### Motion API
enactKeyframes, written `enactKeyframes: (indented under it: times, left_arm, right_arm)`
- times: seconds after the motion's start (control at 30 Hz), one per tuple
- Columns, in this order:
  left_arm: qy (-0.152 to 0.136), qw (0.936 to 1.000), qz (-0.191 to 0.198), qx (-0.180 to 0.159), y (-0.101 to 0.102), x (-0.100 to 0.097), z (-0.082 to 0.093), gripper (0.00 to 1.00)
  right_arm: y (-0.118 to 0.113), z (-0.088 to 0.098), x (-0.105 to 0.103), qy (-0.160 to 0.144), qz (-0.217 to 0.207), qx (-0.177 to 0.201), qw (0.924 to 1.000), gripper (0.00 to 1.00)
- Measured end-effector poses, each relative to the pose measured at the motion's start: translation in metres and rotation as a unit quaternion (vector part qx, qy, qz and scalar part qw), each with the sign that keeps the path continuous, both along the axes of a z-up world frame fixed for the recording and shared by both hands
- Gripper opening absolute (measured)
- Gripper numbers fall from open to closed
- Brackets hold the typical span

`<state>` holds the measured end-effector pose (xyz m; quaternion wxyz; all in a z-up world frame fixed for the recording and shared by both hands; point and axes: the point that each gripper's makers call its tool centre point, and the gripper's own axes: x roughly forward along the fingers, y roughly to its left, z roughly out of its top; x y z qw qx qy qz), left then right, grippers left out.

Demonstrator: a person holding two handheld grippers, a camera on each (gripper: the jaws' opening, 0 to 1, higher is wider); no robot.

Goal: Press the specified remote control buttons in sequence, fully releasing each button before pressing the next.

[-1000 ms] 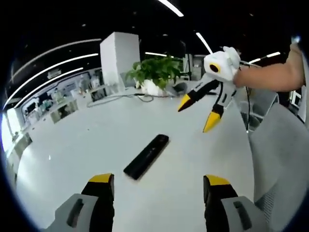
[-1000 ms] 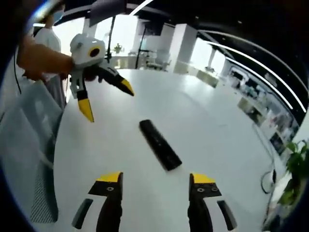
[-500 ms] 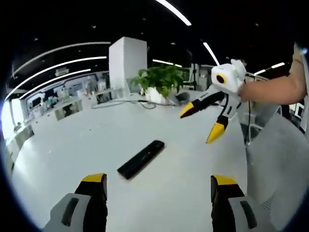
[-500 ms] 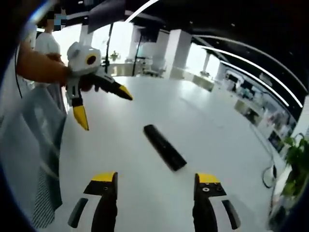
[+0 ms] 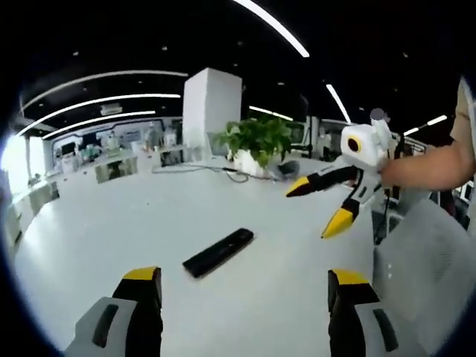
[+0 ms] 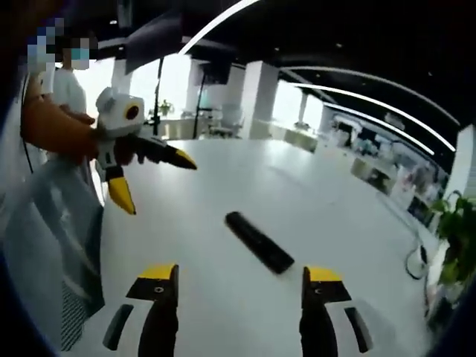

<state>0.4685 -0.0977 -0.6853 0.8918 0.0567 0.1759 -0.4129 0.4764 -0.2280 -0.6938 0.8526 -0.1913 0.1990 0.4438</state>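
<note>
Nothing pressed as far as I can tell: both grippers are up off the desk [image 5: 89, 223], so the whole button sequence looks left to do. Remote [image 5: 219, 252] lies flat on the white desk, bare surface around it, a potted plant [image 5: 256, 141] at the far edge. Left gripper [image 5: 245, 286] has its jaws spread wide and empty, remote just beyond and between them, slightly left of centre. Right gripper [image 6: 242, 286] is likewise spread and empty, remote [image 6: 259, 242] ahead between its jaws. In the right gripper view the left gripper [image 6: 152, 178] hangs in the air, well left of the remote. Can't read the buttons from here
</note>
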Motion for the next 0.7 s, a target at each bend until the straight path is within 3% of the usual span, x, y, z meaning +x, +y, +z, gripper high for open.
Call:
enactKeyframes:
  times: [0.17,0.37,0.7]
  left_arm:
    - [-0.011,0.9999,0.007,-0.005,0.000,-0.004,0.010,0.96]
    - [-0.024,0.9992,0.025,-0.019,0.002,-0.008,0.027,0.96]
    - [-0.034,0.9986,0.037,-0.020,0.003,-0.021,0.032,0.95]
  right_arm:
    - [0.002,0.008,-0.007,-0.003,-0.022,0.032,0.9992,0.64]
    - [0.002,0.012,-0.015,-0.007,-0.035,0.045,0.9983,0.65]
    - [-0.001,0.025,-0.023,-0.020,-0.053,0.058,0.9967,0.64]
